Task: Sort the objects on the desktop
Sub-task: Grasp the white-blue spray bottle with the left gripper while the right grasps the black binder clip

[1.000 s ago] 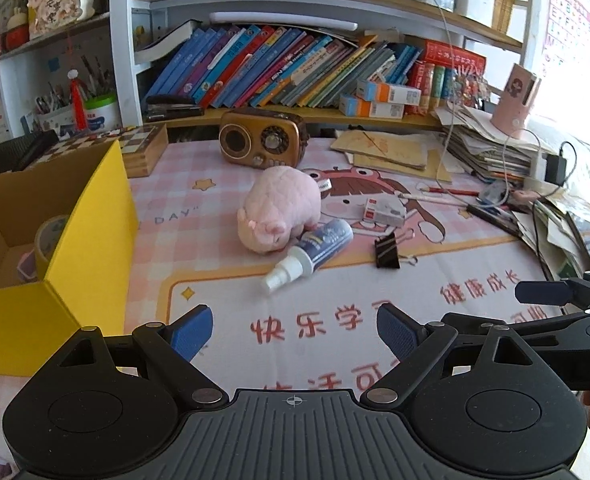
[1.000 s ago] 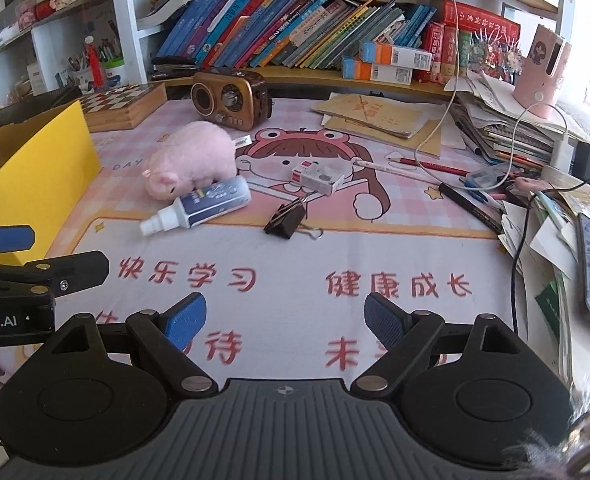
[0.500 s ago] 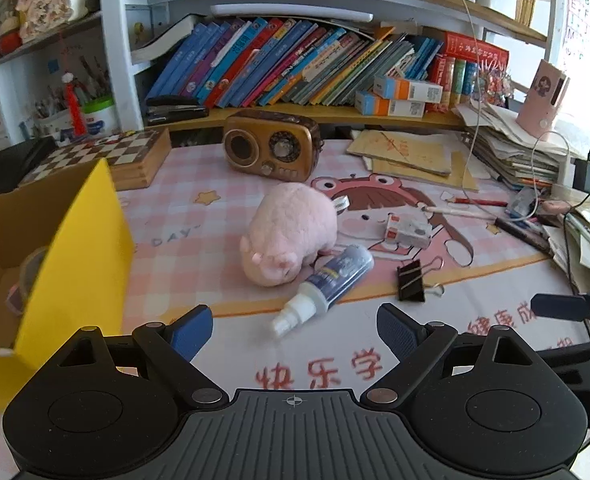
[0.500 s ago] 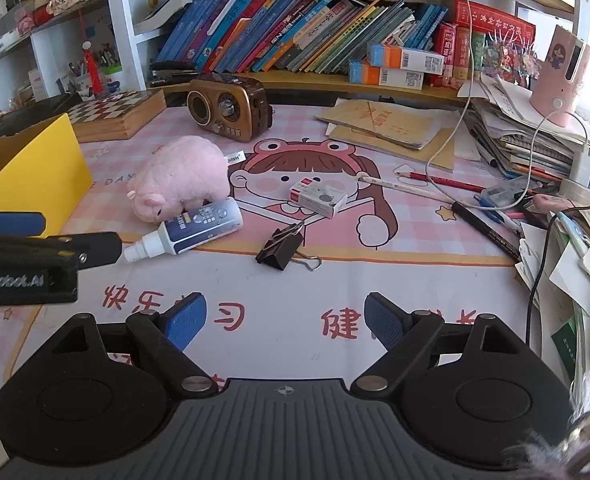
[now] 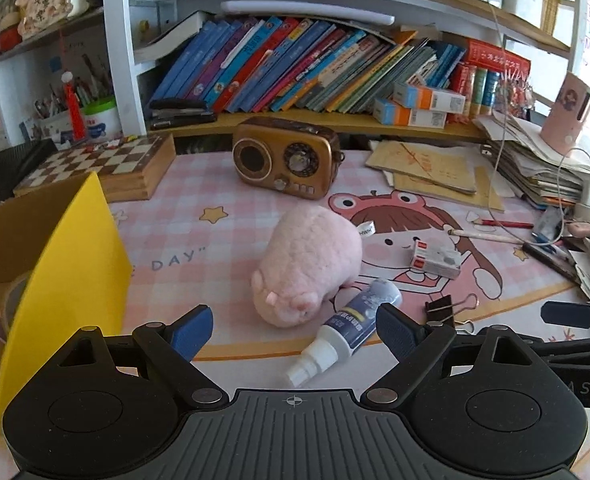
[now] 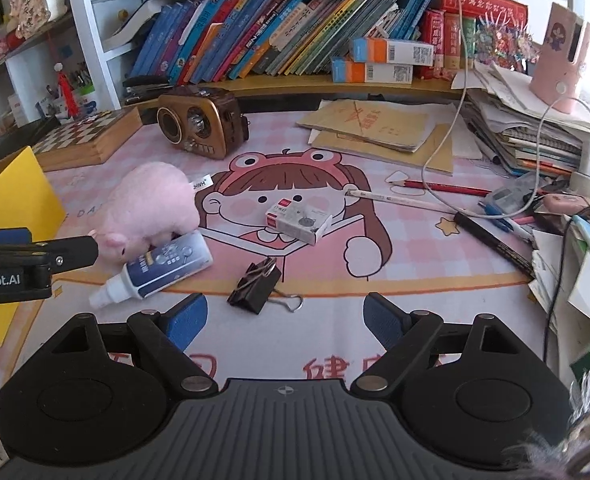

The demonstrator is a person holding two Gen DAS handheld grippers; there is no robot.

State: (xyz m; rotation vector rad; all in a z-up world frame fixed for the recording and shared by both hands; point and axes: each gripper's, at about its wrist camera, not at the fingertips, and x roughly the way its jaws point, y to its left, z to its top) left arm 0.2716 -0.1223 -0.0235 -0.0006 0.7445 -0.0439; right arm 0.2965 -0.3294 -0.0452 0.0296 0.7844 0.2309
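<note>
A pink plush pig point(image 5: 309, 266) lies mid-mat, also in the right wrist view point(image 6: 147, 210). A white-and-blue spray bottle point(image 5: 347, 328) point(image 6: 163, 270) lies against it. A black binder clip point(image 5: 445, 310) point(image 6: 257, 286) and a small white box point(image 5: 435, 258) point(image 6: 299, 222) lie to the right. My left gripper point(image 5: 293, 330) is open and empty, just short of the pig and bottle. My right gripper point(image 6: 283, 316) is open and empty, just short of the binder clip. A yellow cardboard box point(image 5: 59, 280) point(image 6: 11, 188) stands at the left.
A brown radio point(image 5: 287, 162), a chessboard box point(image 5: 99, 164) and a bookshelf point(image 5: 295, 68) stand behind. Pencils and pens point(image 6: 435, 196), cables and paper stacks point(image 6: 535, 136) crowd the right side. The left gripper's arm point(image 6: 31, 260) crosses the right view's left edge.
Both grippers have moved forward toward the objects; the pig, bottle and clip now sit closer. Both stayed open and empty.
</note>
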